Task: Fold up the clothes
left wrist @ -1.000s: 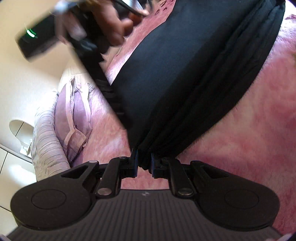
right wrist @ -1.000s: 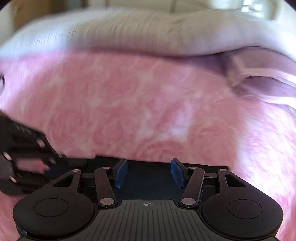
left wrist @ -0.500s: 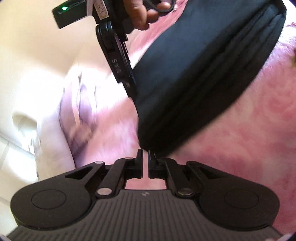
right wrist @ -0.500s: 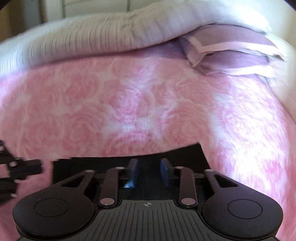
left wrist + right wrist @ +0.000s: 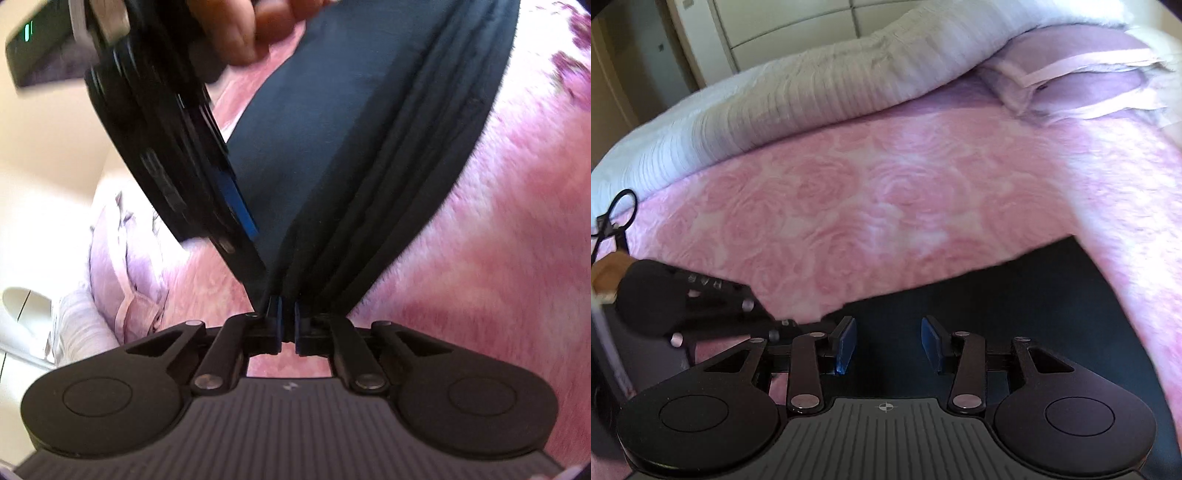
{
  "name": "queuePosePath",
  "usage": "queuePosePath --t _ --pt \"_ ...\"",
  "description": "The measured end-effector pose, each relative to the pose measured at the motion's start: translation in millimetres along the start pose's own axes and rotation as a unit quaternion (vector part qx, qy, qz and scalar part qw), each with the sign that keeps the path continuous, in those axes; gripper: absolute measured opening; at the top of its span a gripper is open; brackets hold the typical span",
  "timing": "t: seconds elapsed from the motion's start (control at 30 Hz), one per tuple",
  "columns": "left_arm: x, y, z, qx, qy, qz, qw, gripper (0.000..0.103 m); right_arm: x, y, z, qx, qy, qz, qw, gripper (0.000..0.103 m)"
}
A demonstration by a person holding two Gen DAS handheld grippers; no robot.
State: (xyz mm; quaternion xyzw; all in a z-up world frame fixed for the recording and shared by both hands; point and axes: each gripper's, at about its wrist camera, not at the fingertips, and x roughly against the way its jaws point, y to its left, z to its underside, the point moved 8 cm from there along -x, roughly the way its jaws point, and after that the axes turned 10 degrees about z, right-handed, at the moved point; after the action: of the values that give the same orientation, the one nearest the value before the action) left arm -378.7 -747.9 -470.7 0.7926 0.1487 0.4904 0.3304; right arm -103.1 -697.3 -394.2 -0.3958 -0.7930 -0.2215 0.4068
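Left wrist view: left gripper point(image 5: 287, 326) pinching a bunched edge of the dark navy, soft-knit garment point(image 5: 369, 147), jaws nearly together with cloth fanning out of them in pleats. Garment stretching away across the fluffy pink rose-patterned blanket point(image 5: 480, 258), several stacked layers showing along its right edge. Right gripper point(image 5: 166, 147) crossing the upper left, blurred, tip reaching down beside the pinched edge, with a hand point(image 5: 255, 26) holding it at the top. Lilac pillow point(image 5: 114, 258) lying off to the left.

Right wrist view: right gripper point(image 5: 888, 345) hovering low over the same dark navy garment point(image 5: 1015, 295), blue-padded jaws standing apart with nothing between them. Garment lying flat on the pink blanket point(image 5: 868, 203), straight far edge running across and a squared corner at the right. Left gripper point(image 5: 701, 306) coming in from the left, tip at the garment's near-left edge. Pale ribbed duvet point(image 5: 812, 92) and lilac pillow point(image 5: 1089, 85) piled beyond.

Judging progress: layered edges and the tidy rectangular outline suggesting at least one fold already in place, yet garment not resting free, one edge being gripped and lifted. Fitting either another fold being carried over or a final smoothing and release; not settling which.
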Motion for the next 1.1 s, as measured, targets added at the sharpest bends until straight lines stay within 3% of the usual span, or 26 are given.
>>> queuePosePath --t 0.1,0.2,0.3,0.37,0.5,0.6,0.7,0.8,0.9,1.0,1.1 --pt "1.2 -1.1 -1.4 0.023 0.004 -0.007 0.9997 0.001 -33.4 -10.7 -0.2 0.038 0.037 0.037 0.998 0.043" --pt "3.3 0.8 -2.5 0.036 0.005 -0.009 0.9993 0.001 -49.6 -42.3 -6.3 0.003 0.026 0.064 0.998 0.041" --pt "5.8 4.5 -3.4 0.043 0.004 -0.008 0.9990 0.001 -45.2 -48.5 -10.6 -0.011 0.027 0.061 0.998 0.040" --pt "7.5 6.9 -4.0 0.048 0.004 -0.007 0.9988 0.005 -36.1 -46.0 -11.9 -0.013 0.021 0.060 0.998 0.040" --pt "7.4 13.1 -3.1 0.060 0.002 0.002 0.9982 0.025 -26.1 -27.3 -15.8 0.013 0.009 0.024 1.000 0.040" --pt "3.6 11.0 -2.1 0.064 0.003 0.029 0.9975 0.007 -28.5 -8.6 -13.1 0.043 0.013 -0.004 0.999 0.040" --pt "3.4 5.8 -1.3 0.080 0.009 0.031 0.9963 0.003 -46.9 -4.7 -5.3 0.085 0.040 0.019 0.995 0.040" --pt "4.8 4.3 -1.9 0.101 0.013 0.021 0.9946 0.002 -58.1 -26.7 -4.7 0.087 0.042 0.052 0.994 0.039" --pt "9.0 5.5 -2.1 0.123 0.013 0.019 0.9922 0.002 -60.7 -51.8 -6.2 0.081 0.038 0.071 0.993 0.011" --pt "18.6 6.7 -0.6 0.134 0.010 0.014 0.9908 0.006 -48.4 -47.8 -15.7 0.069 0.036 0.072 0.994 0.012" --pt "24.3 8.2 4.9 0.137 0.009 0.006 0.9906 0.019 -34.0 -23.3 -25.7 0.075 0.012 0.030 0.997 0.014"
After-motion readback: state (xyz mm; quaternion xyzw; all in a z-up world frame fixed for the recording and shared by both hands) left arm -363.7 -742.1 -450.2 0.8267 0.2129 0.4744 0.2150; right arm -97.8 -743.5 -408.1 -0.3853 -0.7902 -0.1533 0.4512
